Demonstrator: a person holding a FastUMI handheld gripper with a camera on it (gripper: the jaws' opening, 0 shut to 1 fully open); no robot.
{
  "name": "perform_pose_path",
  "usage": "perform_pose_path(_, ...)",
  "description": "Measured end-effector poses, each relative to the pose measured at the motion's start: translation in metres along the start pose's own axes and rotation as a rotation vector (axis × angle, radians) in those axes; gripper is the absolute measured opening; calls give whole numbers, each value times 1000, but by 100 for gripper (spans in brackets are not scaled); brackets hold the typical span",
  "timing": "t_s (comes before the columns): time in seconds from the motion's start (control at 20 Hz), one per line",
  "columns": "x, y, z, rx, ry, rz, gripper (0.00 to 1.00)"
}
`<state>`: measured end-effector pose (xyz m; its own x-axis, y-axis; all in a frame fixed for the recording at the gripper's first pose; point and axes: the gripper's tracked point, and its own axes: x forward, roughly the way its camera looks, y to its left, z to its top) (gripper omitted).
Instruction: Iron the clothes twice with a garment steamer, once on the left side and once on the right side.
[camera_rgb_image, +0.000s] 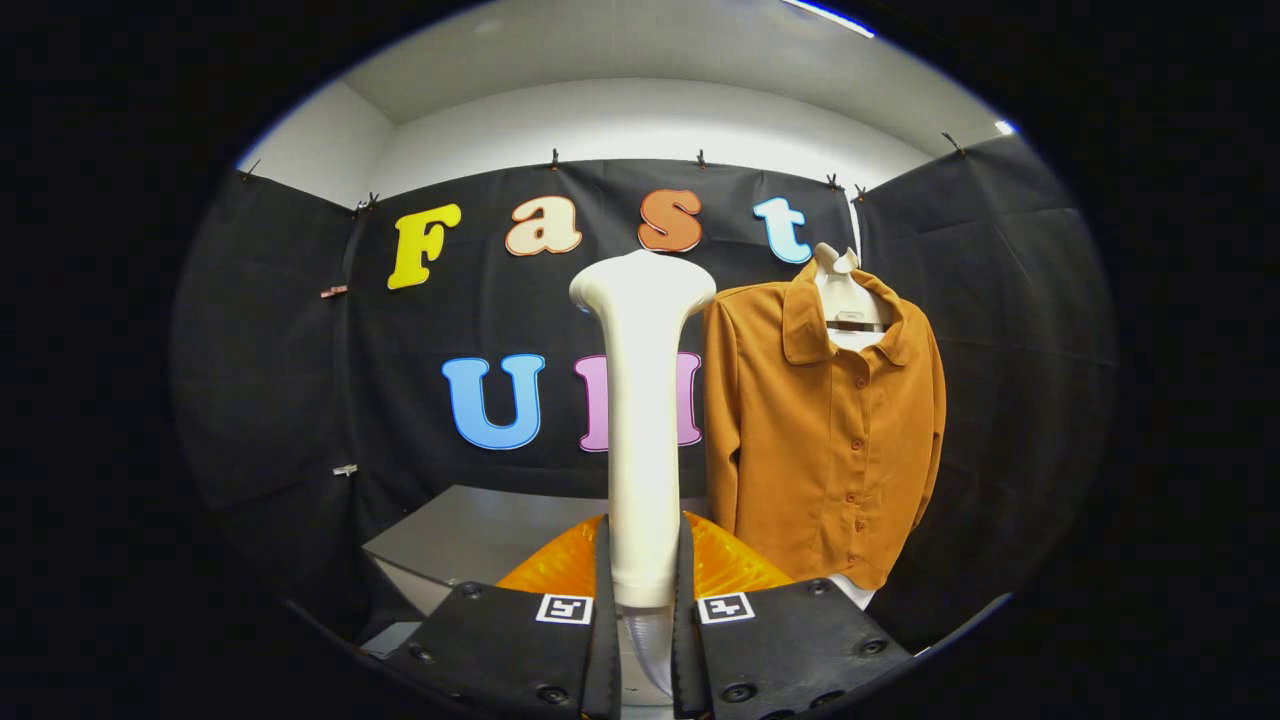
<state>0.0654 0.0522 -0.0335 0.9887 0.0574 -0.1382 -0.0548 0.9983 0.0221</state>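
Black cloth wall behind, grey bench (470, 540) below; claw (642, 600) clamped on the white steamer (640, 400), both fingers gripping its handle upright, head raised level with the orange shirt (820, 440) hanging just right, likely ready for a pass.

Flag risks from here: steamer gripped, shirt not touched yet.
1. The gripper holds the garment steamer low on its handle; the tall head could tilt or slip.
2. The shirt hangs loosely on a hanger, so it may swing away under a pass.
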Motion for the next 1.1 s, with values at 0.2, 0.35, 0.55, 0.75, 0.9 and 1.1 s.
perform_pose_path(0.2, 3, -3, 3, -19, -11, 8, 23)
perform_pose_path(0.35, 5, -1, 5, -22, -16, 12, 23)
perform_pose_path(0.55, 7, 3, 5, -21, -16, 13, 23)
perform_pose_path(0.75, 7, 7, 3, -31, -11, 14, 23)
perform_pose_path(0.9, 8, 10, 3, -35, -9, 13, 23)
perform_pose_path(1.1, 7, 9, -1, -32, 0, 8, 23)
